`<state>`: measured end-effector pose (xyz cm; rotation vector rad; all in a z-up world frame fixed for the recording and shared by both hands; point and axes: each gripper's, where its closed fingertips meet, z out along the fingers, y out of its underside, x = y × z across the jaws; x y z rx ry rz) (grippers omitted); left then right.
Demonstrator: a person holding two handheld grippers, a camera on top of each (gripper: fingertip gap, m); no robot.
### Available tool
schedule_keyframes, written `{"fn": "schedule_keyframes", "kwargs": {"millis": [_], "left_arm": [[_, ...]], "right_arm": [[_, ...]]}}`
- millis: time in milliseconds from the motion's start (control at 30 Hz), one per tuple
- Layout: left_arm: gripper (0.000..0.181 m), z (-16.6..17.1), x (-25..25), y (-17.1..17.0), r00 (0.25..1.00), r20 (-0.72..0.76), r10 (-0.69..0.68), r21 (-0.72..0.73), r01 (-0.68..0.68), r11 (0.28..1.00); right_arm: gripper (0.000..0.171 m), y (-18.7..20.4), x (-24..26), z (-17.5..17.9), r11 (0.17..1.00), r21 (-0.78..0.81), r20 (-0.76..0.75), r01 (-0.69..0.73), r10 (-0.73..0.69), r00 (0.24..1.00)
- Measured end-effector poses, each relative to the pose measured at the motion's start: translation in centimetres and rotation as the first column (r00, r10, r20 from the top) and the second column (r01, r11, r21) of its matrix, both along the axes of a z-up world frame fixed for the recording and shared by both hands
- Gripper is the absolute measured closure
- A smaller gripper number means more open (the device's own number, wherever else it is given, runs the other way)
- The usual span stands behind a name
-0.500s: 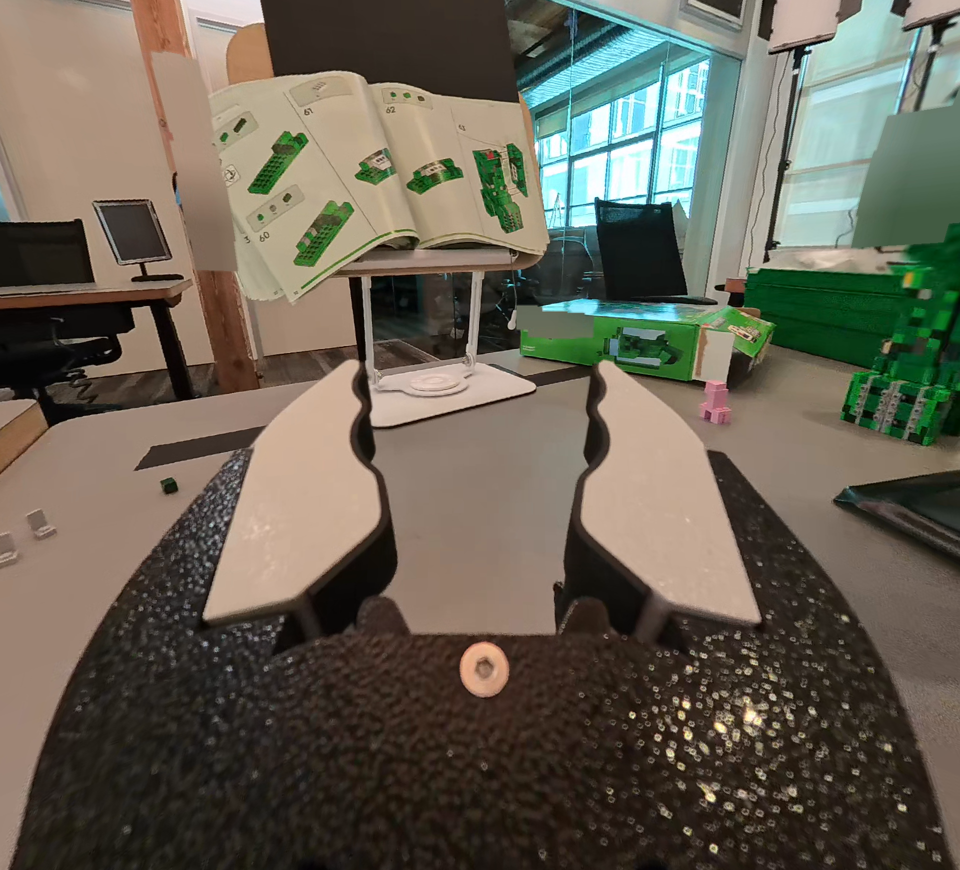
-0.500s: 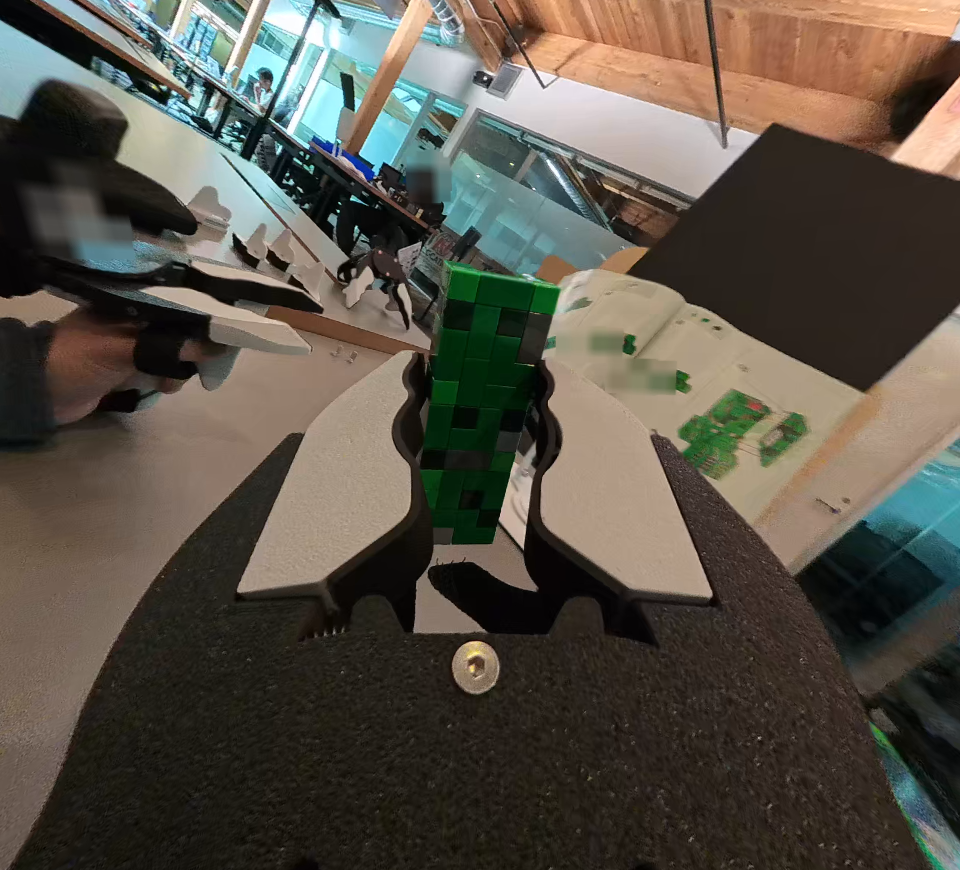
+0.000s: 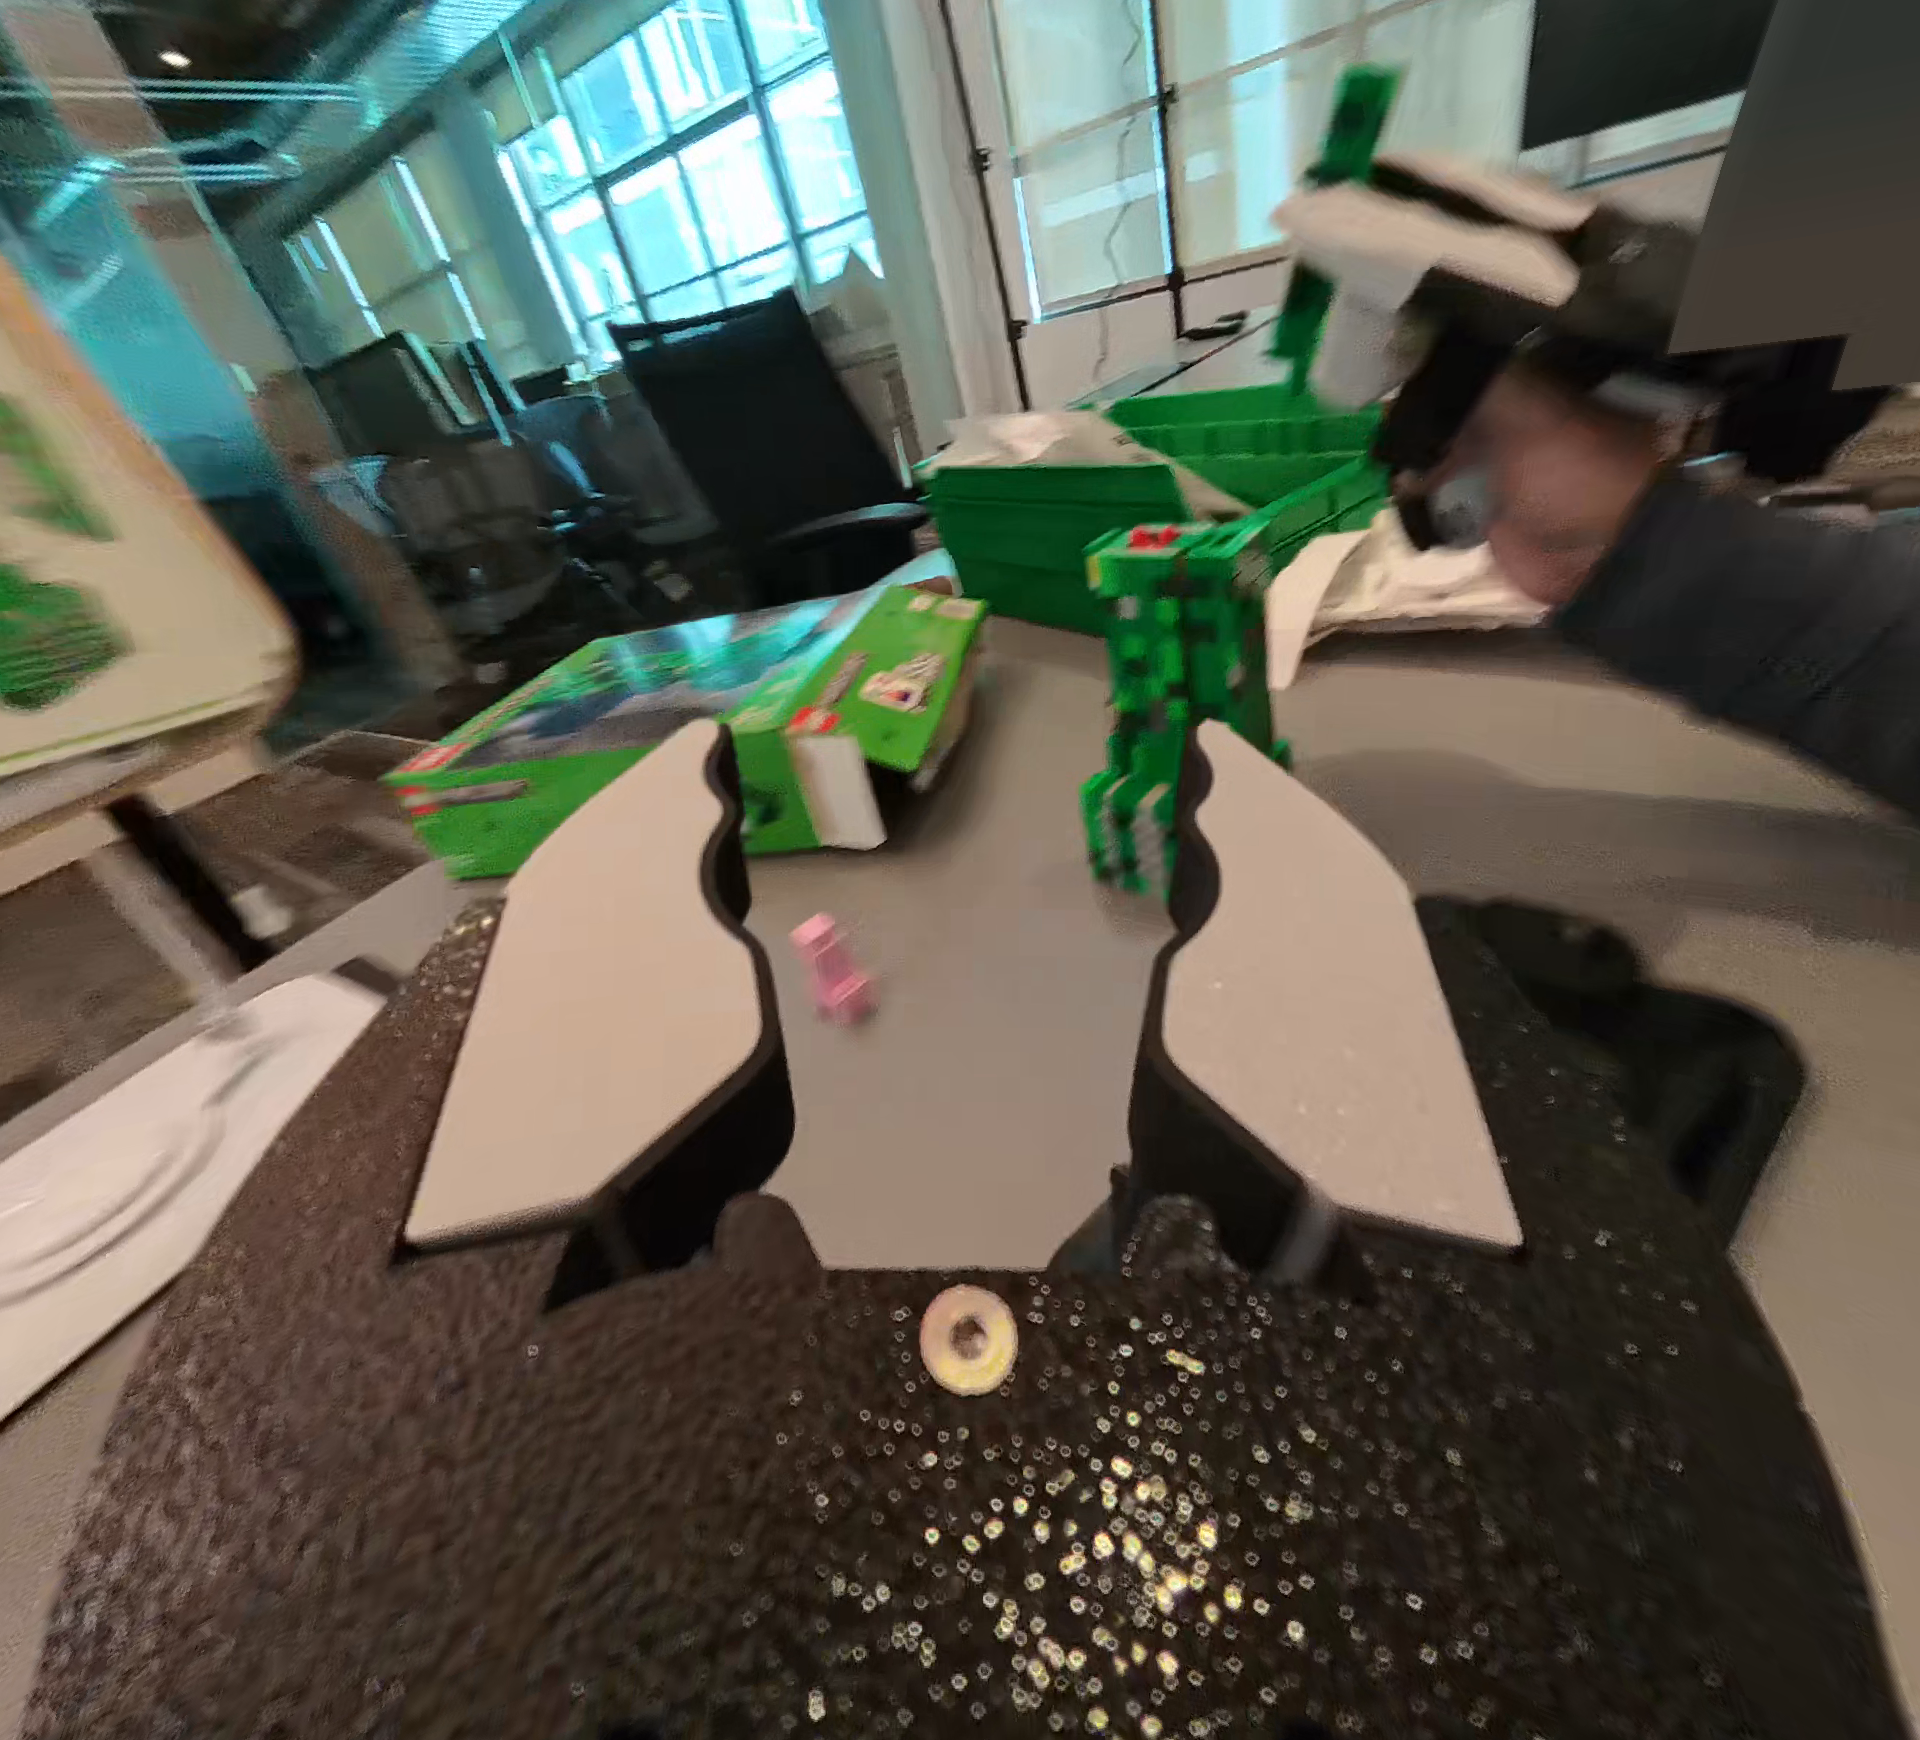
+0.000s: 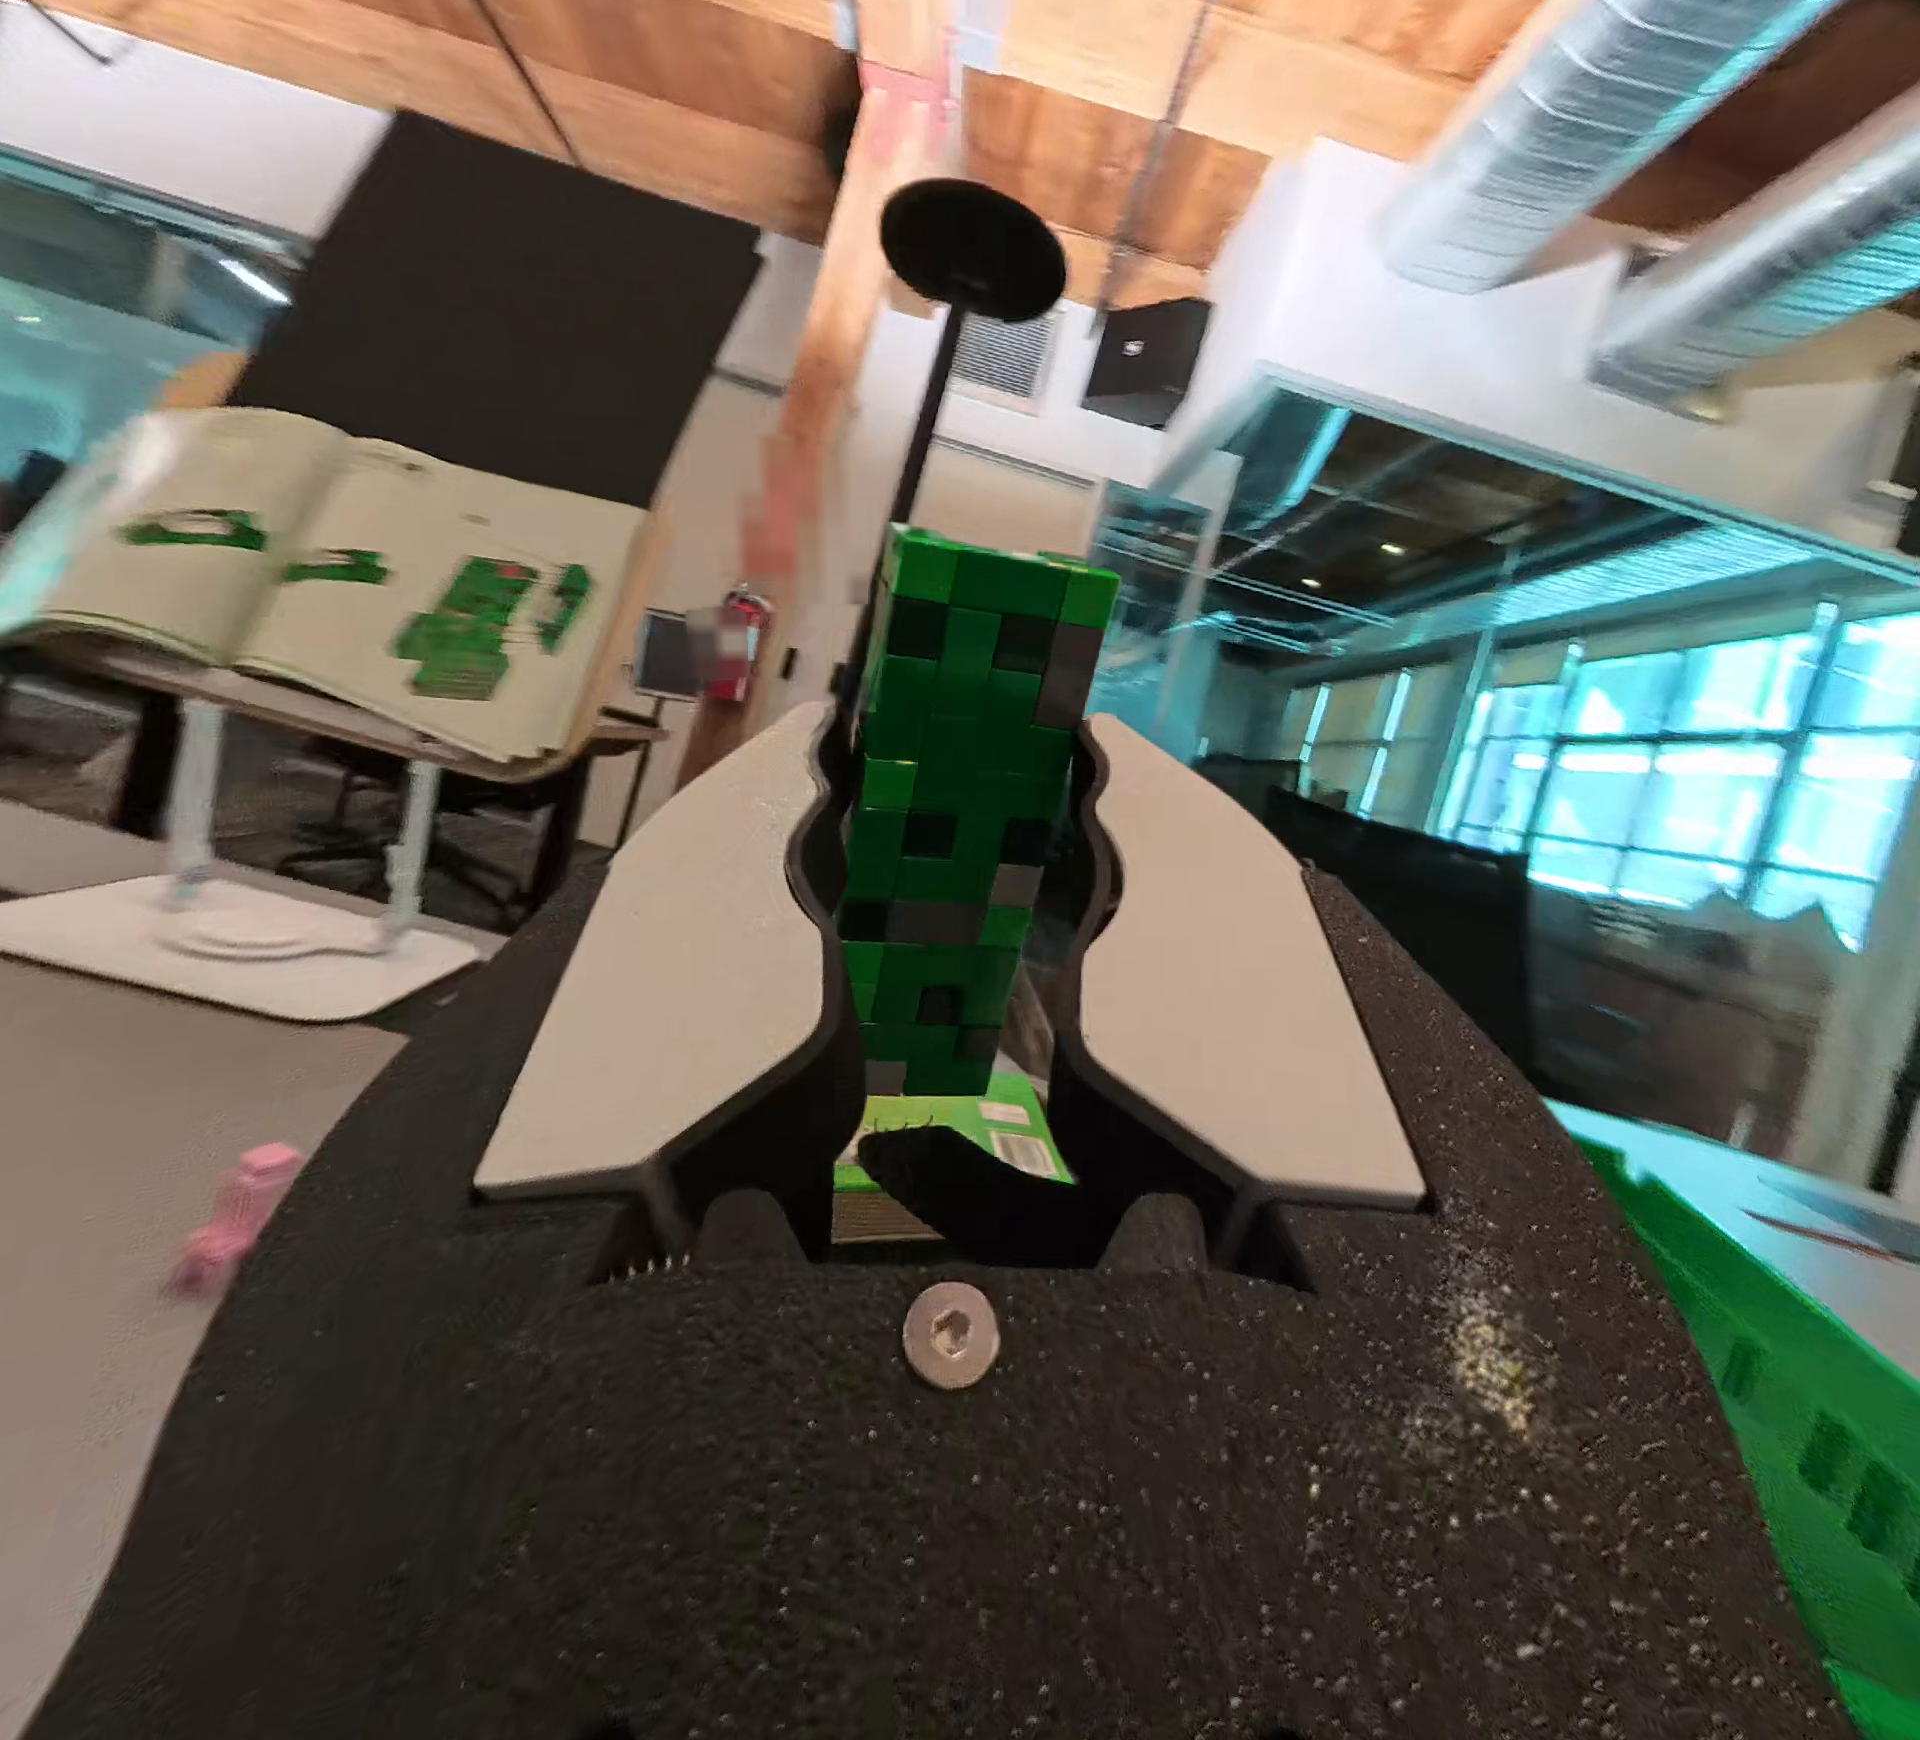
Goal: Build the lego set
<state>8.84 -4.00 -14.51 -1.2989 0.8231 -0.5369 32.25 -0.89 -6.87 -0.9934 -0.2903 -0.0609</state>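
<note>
My right gripper (image 4: 956, 734) is shut on a tall green and dark pixel-pattern lego panel (image 4: 966, 807), held upright in the air. It also shows far right in the left wrist view (image 3: 1423, 256), with the panel (image 3: 1351, 132) sticking out above and below its fingers. My left gripper (image 3: 956, 755) is open and empty, low over the grey table. A green lego figure body (image 3: 1174, 682) stands on the table just beyond its right fingertip. A small pink lego figure (image 3: 831, 968) lies on the table between its fingers.
A green lego box (image 3: 675, 724) lies on its side ahead. Green bins (image 3: 1143, 464) with paper stand behind the figure. The open instruction booklet (image 4: 343, 568) sits on a white stand (image 4: 239, 952). A black tray (image 3: 1621, 1015) lies at the right. Some 25 cm of space lies between my two pairs of fingers. Left tips and right tips are each some 15 cm from the green lego figure body (image 3: 1174, 682).
My left gripper has swung right, from facing the booklet to facing the box and the green figure. My right gripper has turned right with the panel still held. Both views are blurred by motion.
</note>
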Motion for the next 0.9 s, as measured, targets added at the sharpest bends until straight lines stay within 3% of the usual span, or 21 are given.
{"fn": "schedule_keyframes", "kwargs": {"millis": [133, 267, 467, 667, 900], "left_arm": [[0.098, -0.9, 7.5, 0.5, 0.993, -0.061, -0.104, -0.013, 0.104, 0.995], [0.088, -2.9, 11.5, 1.8, 0.973, -0.103, -0.206, -0.094, 0.196, 0.976], [0.079, -4.6, 13.5, 4.1, 0.983, -0.08, -0.167, -0.213, 0.147, 0.966], [0.076, -7.9, 15.4, 4.8, 0.964, -0.202, -0.172, -0.278, 0.112, 0.954], [0.084, -8.6, 15.4, 5.7, 0.964, -0.235, -0.127, -0.255, 0.065, 0.965]], "right_arm": [[0.131, 4.0, 0.9, -3.6, 0.999, -0.043, 0.006, -0.009, 0.009, 1.0], [0.131, 5.6, 0.4, -6.5, 0.985, -0.143, 0.039, -0.095, 0.101, 0.994], [0.131, 6.9, 2.7, -8.1, 0.969, -0.246, 0.022, -0.039, 0.046, 0.999], [0.131, 7.0, 2.9, -8.3, 0.958, -0.275, -0.036, -0.079, 0.072, 0.997], [0.131, 7.1, 2.1, -8.7, 0.95, -0.297, -0.007, -0.092, 0.095, 0.995]]}}
